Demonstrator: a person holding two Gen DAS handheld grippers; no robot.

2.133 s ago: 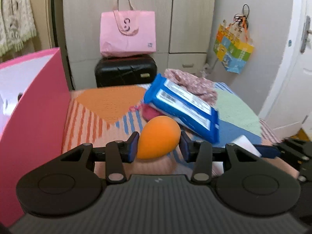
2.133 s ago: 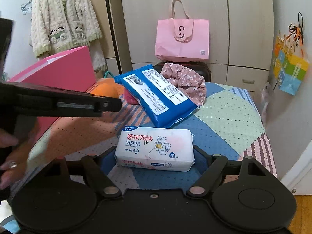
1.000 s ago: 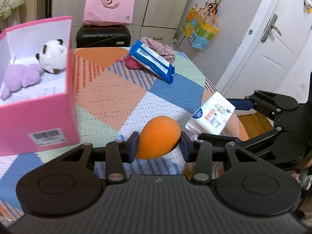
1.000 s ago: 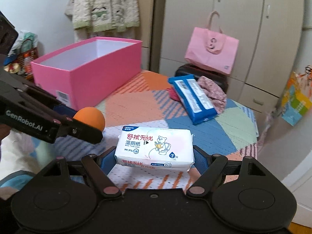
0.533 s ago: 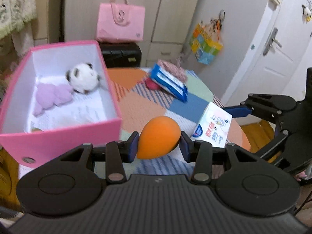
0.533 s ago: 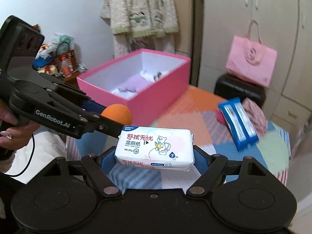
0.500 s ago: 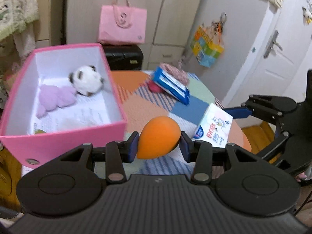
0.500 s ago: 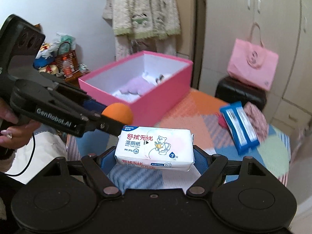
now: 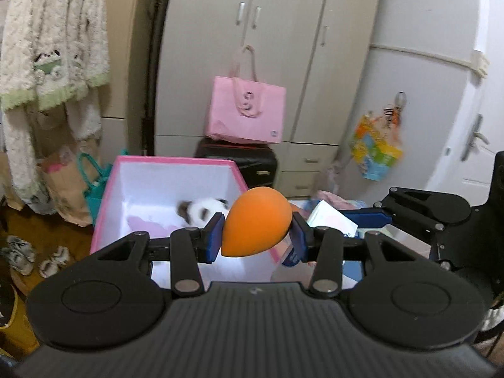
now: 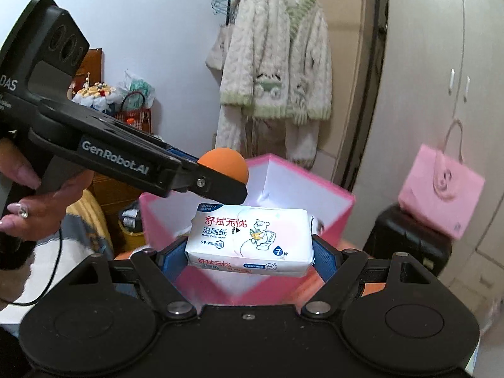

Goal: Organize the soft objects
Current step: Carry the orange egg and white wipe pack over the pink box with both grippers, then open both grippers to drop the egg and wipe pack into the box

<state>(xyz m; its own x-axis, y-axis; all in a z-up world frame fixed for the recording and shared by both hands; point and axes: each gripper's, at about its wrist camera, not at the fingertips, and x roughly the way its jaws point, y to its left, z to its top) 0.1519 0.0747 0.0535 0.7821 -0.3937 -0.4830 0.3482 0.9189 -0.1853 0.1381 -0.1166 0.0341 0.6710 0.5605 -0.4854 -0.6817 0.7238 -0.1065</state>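
An orange egg-shaped sponge (image 9: 256, 222) is clamped between the blue pads of my left gripper (image 9: 256, 234), raised over the near right corner of the pink box (image 9: 107, 195). A panda plush (image 9: 204, 209) and a lilac soft toy (image 9: 151, 223) lie inside that box. My right gripper (image 10: 249, 256) is shut on a white pack of wet wipes (image 10: 249, 241), held in the air before the pink box (image 10: 330, 217). The left gripper (image 10: 220, 186) with the orange sponge (image 10: 225, 162) reaches in from the left of the right wrist view, just above the wipes.
A pink tote bag (image 9: 247, 115) sits on a black suitcase (image 9: 239, 160) before the grey wardrobe (image 9: 283, 47). A fluffy cardigan (image 10: 277, 72) hangs on the wall. Shoes (image 9: 19, 252) lie on the floor at left. A person's hand (image 10: 28, 201) grips the left tool.
Both grippers have risen and swung left toward the pink box, each keeping its object. The box now sits straight ahead and the patchwork table has dropped almost out of sight.
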